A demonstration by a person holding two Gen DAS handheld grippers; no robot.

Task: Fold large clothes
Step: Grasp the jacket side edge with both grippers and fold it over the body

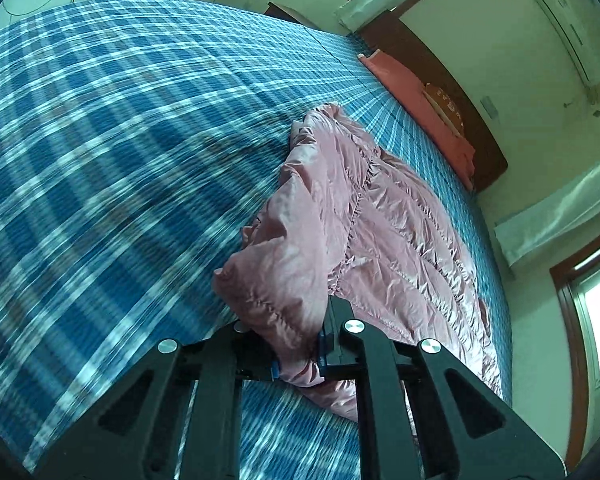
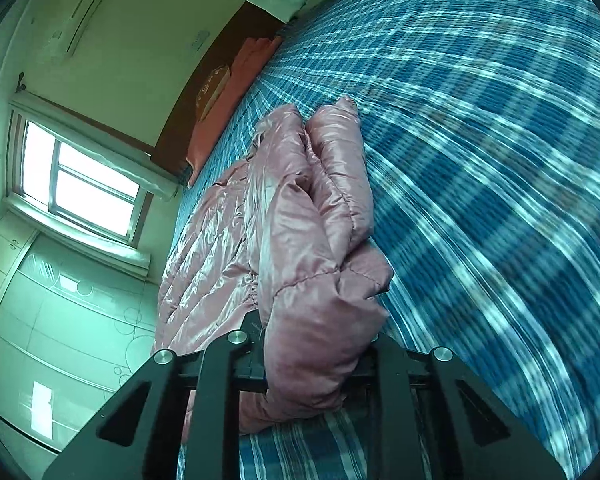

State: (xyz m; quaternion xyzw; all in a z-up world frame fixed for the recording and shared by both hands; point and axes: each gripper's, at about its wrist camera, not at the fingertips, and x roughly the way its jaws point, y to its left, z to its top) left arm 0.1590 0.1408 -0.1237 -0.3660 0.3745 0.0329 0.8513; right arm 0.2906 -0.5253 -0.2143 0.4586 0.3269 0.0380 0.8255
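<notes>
A shiny pink quilted jacket [image 1: 384,224] lies on a bed with a blue plaid sheet [image 1: 120,140]. In the left wrist view my left gripper [image 1: 298,360] is shut on a bunched edge of the pink jacket, and the cloth rises over the black fingers. In the right wrist view the pink jacket [image 2: 300,216] hangs in thick folds from my right gripper [image 2: 312,364], which is shut on a padded edge of it. The fingertips of both grippers are hidden by cloth. The plaid sheet [image 2: 500,160] is blurred by motion in both views.
A salmon pillow [image 1: 424,100] lies against the dark wooden headboard [image 1: 480,136]. A wall air conditioner [image 1: 568,36] hangs above. A window [image 2: 84,184] and pale wardrobe doors [image 2: 60,320] stand beside the bed.
</notes>
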